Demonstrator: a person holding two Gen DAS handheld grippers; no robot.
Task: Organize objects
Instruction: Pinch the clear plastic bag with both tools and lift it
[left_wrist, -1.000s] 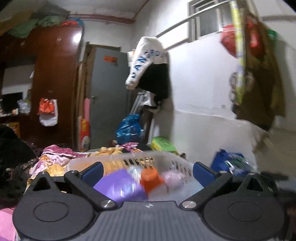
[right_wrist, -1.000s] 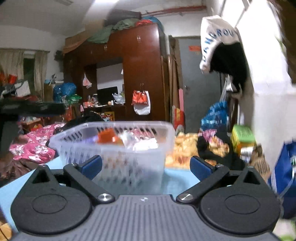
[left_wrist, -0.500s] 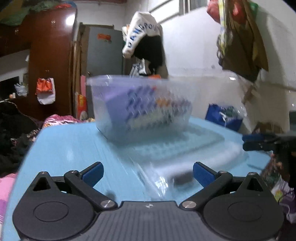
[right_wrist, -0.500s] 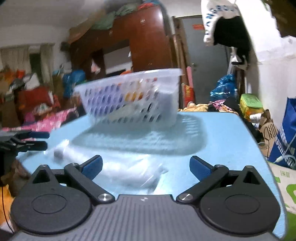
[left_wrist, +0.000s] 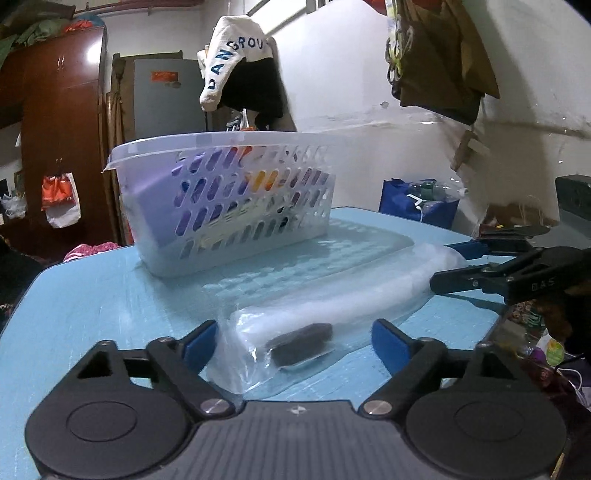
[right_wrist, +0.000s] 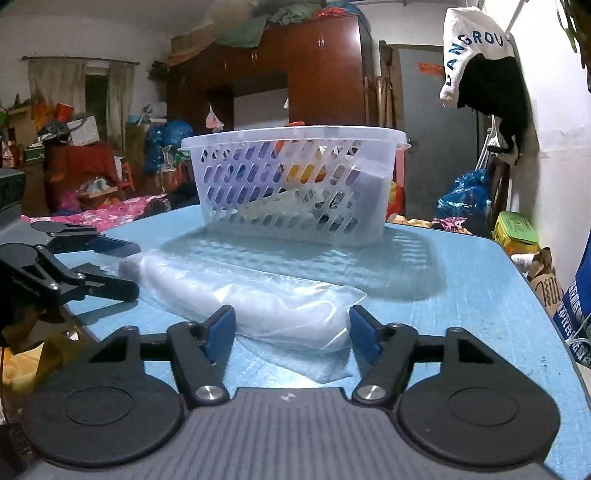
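A clear plastic bag (left_wrist: 332, 306) with a white roll and a dark end lies on the blue table (left_wrist: 92, 302), in front of a white perforated basket (left_wrist: 229, 206) that holds purple, orange and other items. My left gripper (left_wrist: 293, 339) is open, its blue pads on either side of the bag's dark end. My right gripper (right_wrist: 291, 328) is open around the bag's other end (right_wrist: 280, 310). The basket (right_wrist: 295, 184) stands behind the bag. Each gripper shows in the other's view: the right one (left_wrist: 491, 266), the left one (right_wrist: 92, 266).
The table's edges (right_wrist: 554, 314) drop off to a cluttered room. A wardrobe (right_wrist: 314, 74), a grey door (left_wrist: 166, 99), hanging clothes (left_wrist: 240, 74) and bags on the floor (left_wrist: 417, 203) surround it.
Both grippers have come down from a high view over the basket to table level. They now sit at opposite ends of the plastic bag.
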